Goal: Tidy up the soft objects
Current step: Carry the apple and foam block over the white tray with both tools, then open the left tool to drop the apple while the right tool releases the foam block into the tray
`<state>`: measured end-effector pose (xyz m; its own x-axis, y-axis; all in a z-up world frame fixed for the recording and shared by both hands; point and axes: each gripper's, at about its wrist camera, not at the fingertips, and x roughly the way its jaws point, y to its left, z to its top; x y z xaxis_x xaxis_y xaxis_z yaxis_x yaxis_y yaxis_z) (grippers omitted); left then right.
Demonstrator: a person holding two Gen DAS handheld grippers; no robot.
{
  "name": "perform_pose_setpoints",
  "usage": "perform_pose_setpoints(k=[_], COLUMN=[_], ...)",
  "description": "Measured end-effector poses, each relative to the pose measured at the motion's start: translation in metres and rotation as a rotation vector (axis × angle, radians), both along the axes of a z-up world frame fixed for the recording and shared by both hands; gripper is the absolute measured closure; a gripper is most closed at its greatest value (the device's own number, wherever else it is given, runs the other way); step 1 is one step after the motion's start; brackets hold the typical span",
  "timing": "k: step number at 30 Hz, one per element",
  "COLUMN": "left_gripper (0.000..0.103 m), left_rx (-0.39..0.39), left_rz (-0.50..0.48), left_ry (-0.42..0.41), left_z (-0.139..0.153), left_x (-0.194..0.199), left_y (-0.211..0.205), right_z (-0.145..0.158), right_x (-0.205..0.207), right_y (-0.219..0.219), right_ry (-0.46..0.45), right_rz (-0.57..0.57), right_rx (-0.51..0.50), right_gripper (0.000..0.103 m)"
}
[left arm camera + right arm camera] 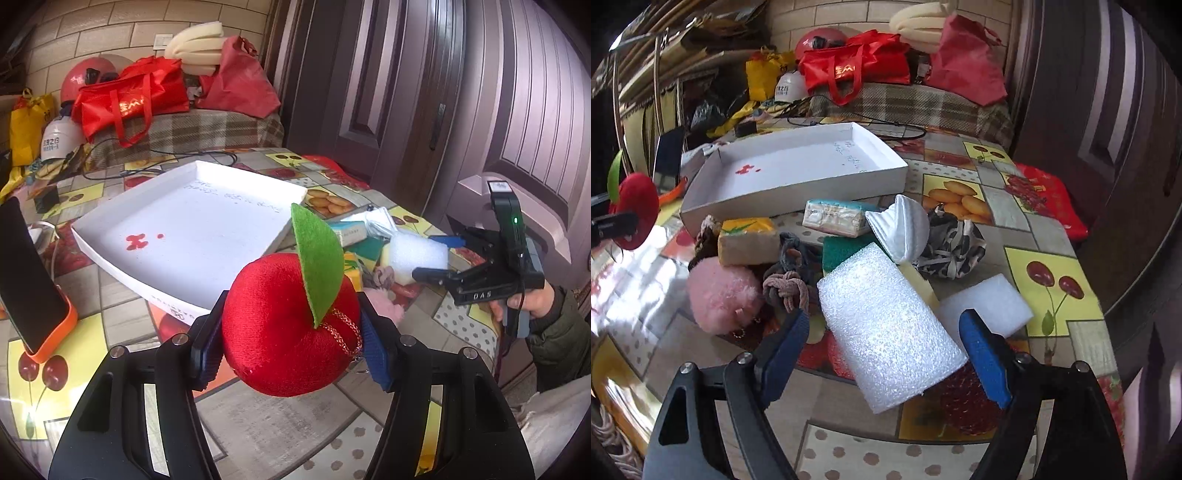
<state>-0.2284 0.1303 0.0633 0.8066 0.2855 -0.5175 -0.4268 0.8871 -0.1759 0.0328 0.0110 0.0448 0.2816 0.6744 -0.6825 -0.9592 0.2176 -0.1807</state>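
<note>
My left gripper (291, 332) is shut on a red plush apple (280, 332) with a green leaf, held above the table near the white tray (122, 243). The apple also shows in the right wrist view (637, 210). My right gripper (882, 332) is open, its blue pads on either side of a white foam roll (886, 332); whether they touch it I cannot tell. It shows in the left wrist view (436, 258) too. The tray (798, 192) holds nothing. Beside the roll lie a pink fluffy ball (720, 295), knotted hair ties (786, 288), a yellow sponge (748, 240) and a white foam block (990, 306).
A tissue pack (834, 218), a white mask (905, 229), a green sponge (842, 247) and a black-and-white cloth bundle (953, 243) lie by the tray. A phone in an orange case (33, 284) leans at the left. Red bags (136, 99) are piled behind the table.
</note>
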Motion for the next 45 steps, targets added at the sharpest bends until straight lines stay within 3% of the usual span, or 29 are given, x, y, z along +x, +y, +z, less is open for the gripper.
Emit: perform_pose_setpoints(k=[2, 7, 12, 14, 16, 19, 22, 34, 45], left_gripper=[0.039, 0.039, 0.039, 0.039, 0.039, 0.039, 0.039, 0.039, 0.039], left_rx=[0.01, 0.03, 0.138, 0.203, 0.249, 0.241, 0.302, 0.338, 0.284], left_rz=[0.022, 0.099, 0.272, 0.347, 0.406, 0.444, 0.482, 0.486, 0.499], left_ry=[-0.01, -0.06, -0.177, -0.17, -0.134, -0.092, -0.109, -0.114, -0.093], left_z=[0.001, 0.003, 0.012, 0.009, -0.001, -0.012, -0.01, -0.009, -0.011], left_x=[-0.005, -0.019, -0.037, -0.037, -0.034, -0.031, -0.032, -0.01, 0.014], left_y=[0.002, 0.014, 0.031, 0.037, 0.044, 0.053, 0.057, 0.099, 0.144], right_z=[-0.004, 0.01, 0.06, 0.066, 0.059, 0.038, 0.02, 0.01, 0.003], right_x=[-0.003, -0.004, 0.0, -0.002, -0.011, -0.026, -0.037, -0.106, -0.11], right_y=[0.0, -0.02, -0.043, -0.044, -0.033, -0.008, 0.019, 0.078, 0.133], right_ry=[-0.021, -0.013, 0.2, 0.277, 0.285, 0.243, 0.246, 0.168, 0.205], right_rz=[0.007, -0.003, 0.017, 0.005, -0.034, -0.067, -0.07, 0.048, -0.046], right_rx=[-0.02, 0.072, 0.414, 0.538, 0.58, 0.558, 0.47, 0.432, 0.427], right_gripper=[0.04, 0.043, 0.041, 0.04, 0.04, 0.04, 0.041, 0.041, 0.041])
